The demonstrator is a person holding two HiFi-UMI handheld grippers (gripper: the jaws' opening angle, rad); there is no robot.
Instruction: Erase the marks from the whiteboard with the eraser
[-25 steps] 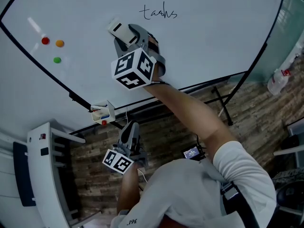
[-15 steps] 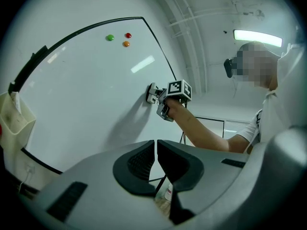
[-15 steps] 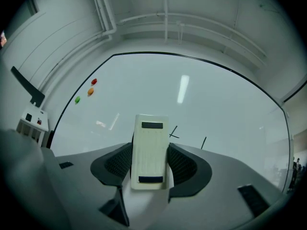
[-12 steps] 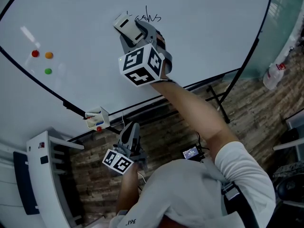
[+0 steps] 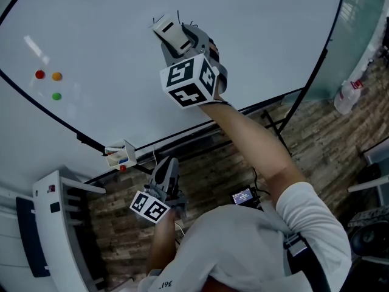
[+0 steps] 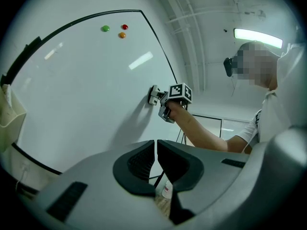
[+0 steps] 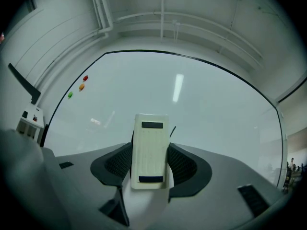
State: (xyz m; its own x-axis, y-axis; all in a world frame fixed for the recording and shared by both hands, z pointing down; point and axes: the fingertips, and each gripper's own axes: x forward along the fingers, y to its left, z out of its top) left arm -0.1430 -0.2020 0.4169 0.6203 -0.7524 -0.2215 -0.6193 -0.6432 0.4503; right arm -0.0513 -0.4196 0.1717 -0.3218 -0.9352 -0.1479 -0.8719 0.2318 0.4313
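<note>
- My left gripper (image 6: 156, 153) hangs low, well apart from the whiteboard (image 5: 261, 35), its jaws nearly touching and holding nothing.
- My right gripper (image 7: 150, 163) clamps the white eraser (image 7: 150, 138) upright between both jaws, its face against the whiteboard beside thin ink marks (image 7: 172, 130).

The eraser (image 5: 169, 30) sits between the jaws of the right gripper (image 5: 177, 39), against the whiteboard (image 5: 273, 35); three magnets (image 5: 56, 76) lie well left of it; the left gripper (image 5: 165, 172) hangs below the board's lower edge.
</note>
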